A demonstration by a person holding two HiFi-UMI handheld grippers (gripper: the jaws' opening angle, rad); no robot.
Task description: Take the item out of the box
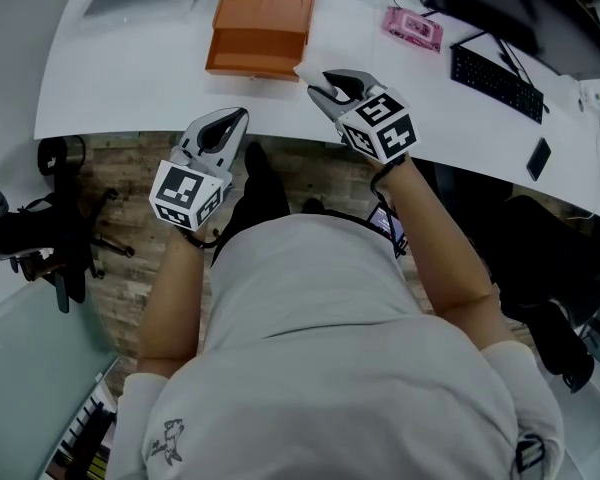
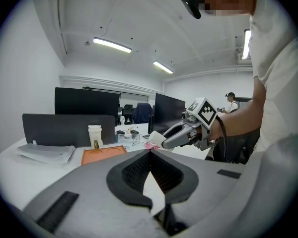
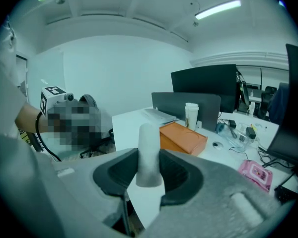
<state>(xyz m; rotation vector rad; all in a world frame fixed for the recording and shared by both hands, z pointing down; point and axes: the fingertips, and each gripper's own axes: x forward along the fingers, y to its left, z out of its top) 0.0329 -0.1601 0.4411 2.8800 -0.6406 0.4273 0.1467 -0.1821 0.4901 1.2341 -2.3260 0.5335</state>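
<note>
Right gripper's (image 3: 149, 155) grey jaws sit closest to its camera. They press on either side of a short white cylinder (image 3: 149, 133) that stands upright between the pads. The item is therefore held, and it looks lifted clear of the open orange box (image 1: 259, 34), which lies just behind it on the white tabletop (image 1: 130, 78). The left gripper (image 1: 232, 120) hangs at the tabletop's near edge, its jaws brought together with nothing in them.

Taking the item out looks done; what remains is probably setting it down safely. The pads catch only the cylinder's lower part, and it looks light and possibly soft. A quick swing could tip it out of the grip, and a harder squeeze might dent it. It is also round and close to the near edge, so if it is let go on its side there it could roll off onto the floor. Standing it upright, well in from the edge and away from the box, would avoid that.
</note>
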